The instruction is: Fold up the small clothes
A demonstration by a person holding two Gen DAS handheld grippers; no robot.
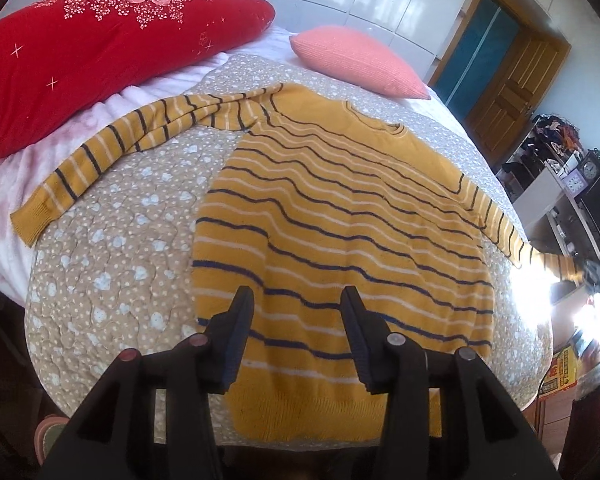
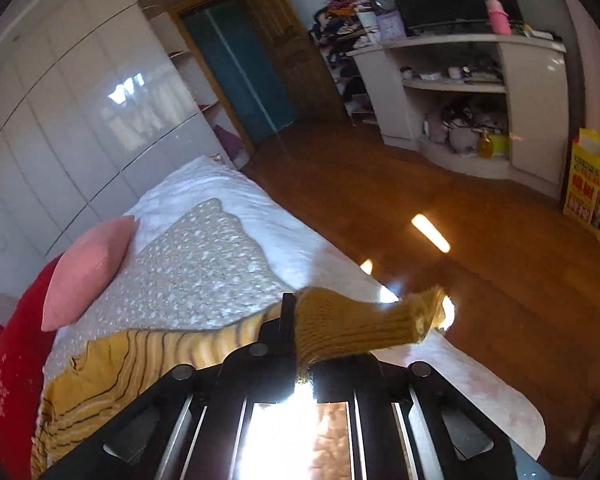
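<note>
While a yellow striped sweater (image 1: 340, 240) lies spread flat on a quilted bed (image 1: 112, 264), the right gripper (image 2: 300, 320) has its fingers clamped on the ribbed cuff (image 2: 364, 324) of the sweater's right sleeve (image 1: 496, 224), holding it out over the bed's edge toward the wooden floor (image 2: 420, 184). The left gripper (image 1: 296, 312) hovers above the hem (image 1: 324, 412), fingers apart and holding nothing. The other sleeve (image 1: 112, 148) stretches out across the quilt toward a red pillow (image 1: 100, 48); a pink cushion (image 1: 356, 56) sits beyond the collar.

By the look of it, the fold is at its first step: the body lies flat and neither sleeve has been brought in (the held cuff is partly lost in window glare in the left view). The next move likely calls for carrying the gripped cuff inward across the chest so the sleeve lies over the body, then releasing it there. The open left gripper seems well placed either to pin the hem while the sleeve travels or to reach for the far sleeve afterwards. The knit looks soft and stretchy, so a hard pull could drag the whole sweater out of square.
</note>
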